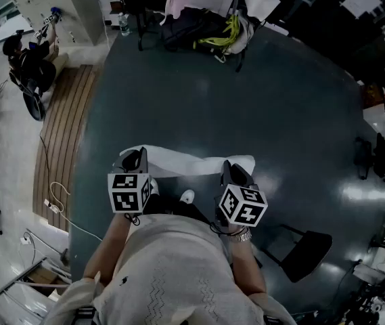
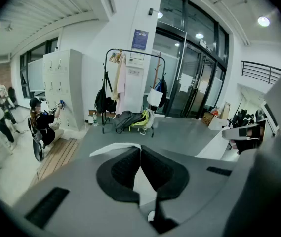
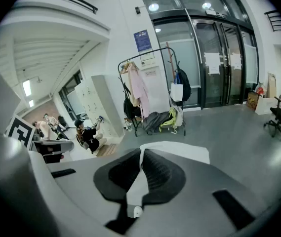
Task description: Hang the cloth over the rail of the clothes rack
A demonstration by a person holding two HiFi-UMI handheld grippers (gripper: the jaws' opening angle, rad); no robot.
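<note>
Cloth [image 1: 191, 162] spans L–R — left gripper [image 1: 138, 157] to right gripper [image 1: 233, 170].

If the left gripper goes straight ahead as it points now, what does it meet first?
Past the cloth the left gripper holds: bare floor, then probably the bags under the clothes rack; distance is hard to judge.

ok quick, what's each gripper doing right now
Left gripper: closed, holding one end of the white cloth.
Right gripper: closed, holding the other end of the same cloth.
</note>
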